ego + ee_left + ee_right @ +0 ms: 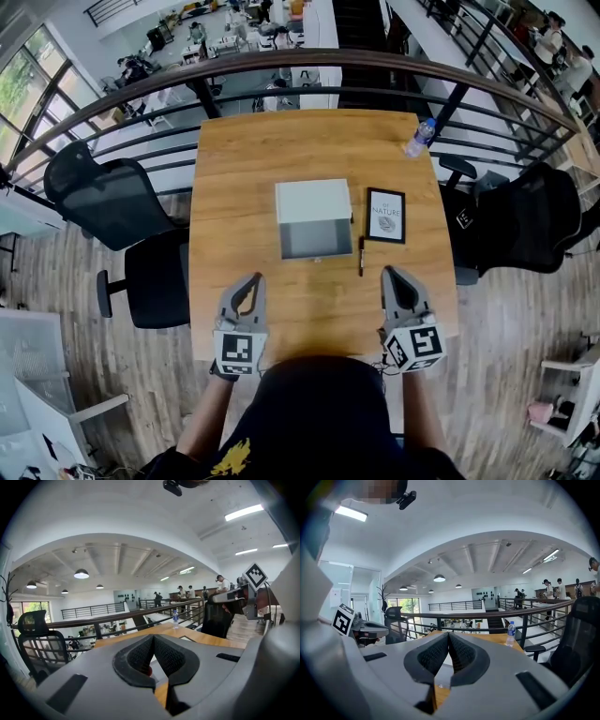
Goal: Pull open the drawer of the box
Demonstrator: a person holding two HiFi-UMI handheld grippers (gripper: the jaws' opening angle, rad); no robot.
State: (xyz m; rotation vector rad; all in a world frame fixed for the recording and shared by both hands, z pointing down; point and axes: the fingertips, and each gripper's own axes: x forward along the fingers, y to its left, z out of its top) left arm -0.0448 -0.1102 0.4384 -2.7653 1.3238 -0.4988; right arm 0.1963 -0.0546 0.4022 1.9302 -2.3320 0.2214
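A white box (314, 202) sat at the middle of the wooden counter (234, 159), its grey drawer (316, 239) facing the person. From above it could not be told whether the drawer was shut or drawn out. The left gripper (255, 278) and right gripper (387, 272) hovered over the counter's near edge, jaws closed on nothing, well short of the box.

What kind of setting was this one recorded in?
Probably an open-plan office, on an upper level: a curved metal railing runs behind the wooden table, desks show on the floor below, and black office chairs stand on both sides.
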